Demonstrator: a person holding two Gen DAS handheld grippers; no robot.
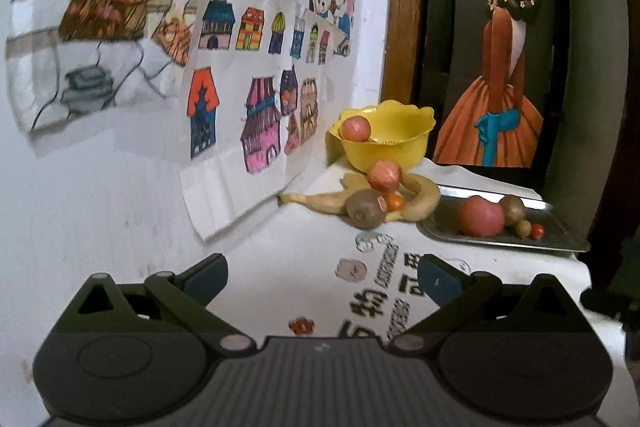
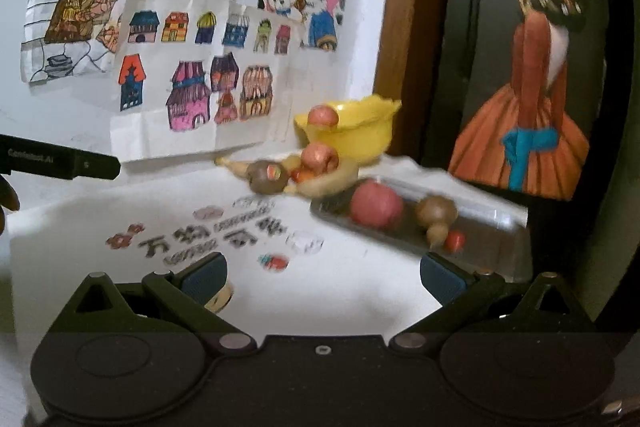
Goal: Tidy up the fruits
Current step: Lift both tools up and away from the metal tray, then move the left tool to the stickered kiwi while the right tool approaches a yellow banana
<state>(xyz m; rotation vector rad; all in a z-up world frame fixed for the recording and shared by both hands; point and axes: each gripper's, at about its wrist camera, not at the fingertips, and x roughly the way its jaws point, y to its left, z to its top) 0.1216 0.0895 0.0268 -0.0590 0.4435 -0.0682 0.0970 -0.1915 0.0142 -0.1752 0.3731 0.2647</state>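
Both units stood with fingers spread wide and empty: the left hand-held gripper (image 1: pixel 324 277) and the right hand-held gripper (image 2: pixel 323 277), each above the white bench (image 1: pixel 280 247). Beyond them, the metal tray (image 1: pixel 560 243) carried a red apple (image 1: pixel 481 221) and a kiwi (image 1: pixel 512 209). Just left of the tray lay bananas (image 1: pixel 424 201) with a second kiwi (image 1: pixel 365 213). Behind the tray's left end stood the yellow bowl (image 1: pixel 384 149), holding one apple. Only the right wrist view showed a dark tool (image 2: pixel 60 163) at far left.
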